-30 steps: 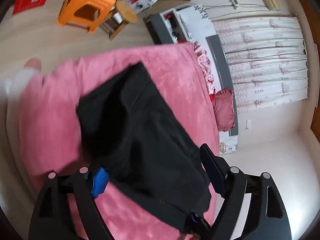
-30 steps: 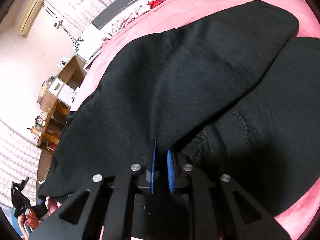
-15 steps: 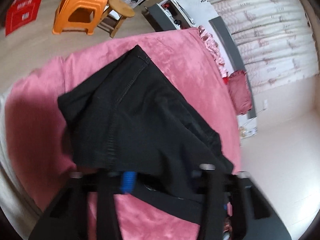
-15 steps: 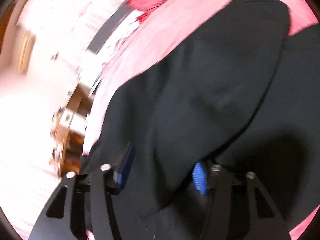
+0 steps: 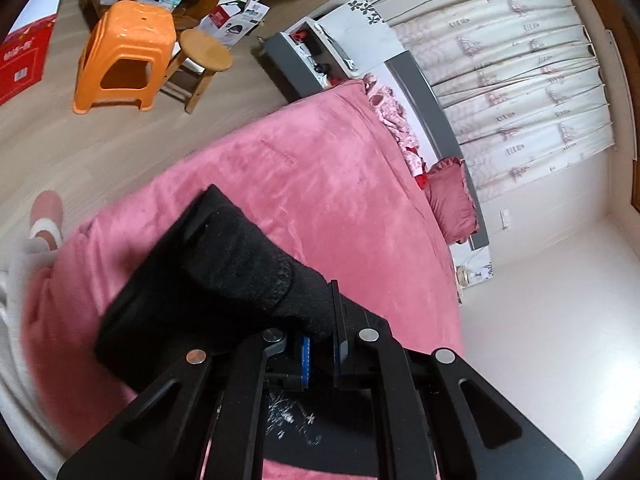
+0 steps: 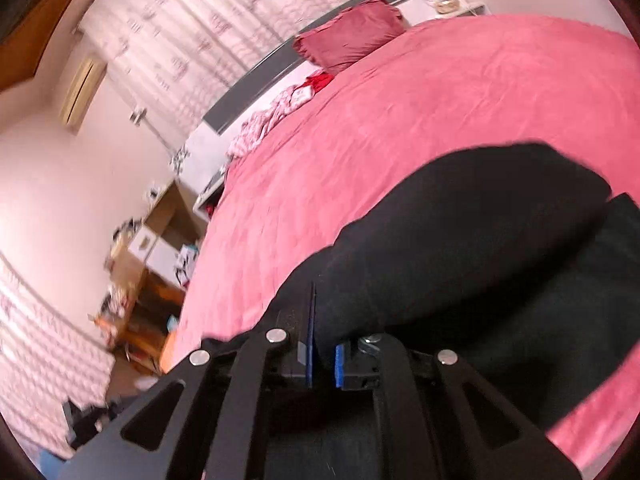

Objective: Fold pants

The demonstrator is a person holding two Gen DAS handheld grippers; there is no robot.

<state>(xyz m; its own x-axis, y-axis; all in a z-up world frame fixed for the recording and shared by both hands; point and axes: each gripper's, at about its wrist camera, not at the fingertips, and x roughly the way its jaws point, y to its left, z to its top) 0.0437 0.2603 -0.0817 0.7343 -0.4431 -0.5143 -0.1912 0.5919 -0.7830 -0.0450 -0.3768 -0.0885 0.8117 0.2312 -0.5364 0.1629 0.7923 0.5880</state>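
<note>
- Pants, black and of thick soft fabric [image 5: 208,280], are seen bunched on the pink plush bedspread [image 5: 320,184], near its foot-side edge; in the right wrist view the same black mass [image 6: 472,240] fills the lower right of the bed [image 6: 440,100].
- Key relation: the cloth runs straight forward from both tools, with its long axis roughly along each tool's pointing line, away toward the headboard; neither hand is judged nearer, since each holds an edge.
- Left black two-finger gripper [image 5: 320,344] is clamped on a fold of the pants, with the blue pads pressed against the fabric.
- Right black two-finger gripper [image 6: 322,354] is likewise closed on the pants, with cloth pinched between its blue pads.
- Hidden: waistband, hems and leg layout cannot be made out; the near part of the garment is covered by the tool frames.
- Right view is motion-blurred at the left.
</note>
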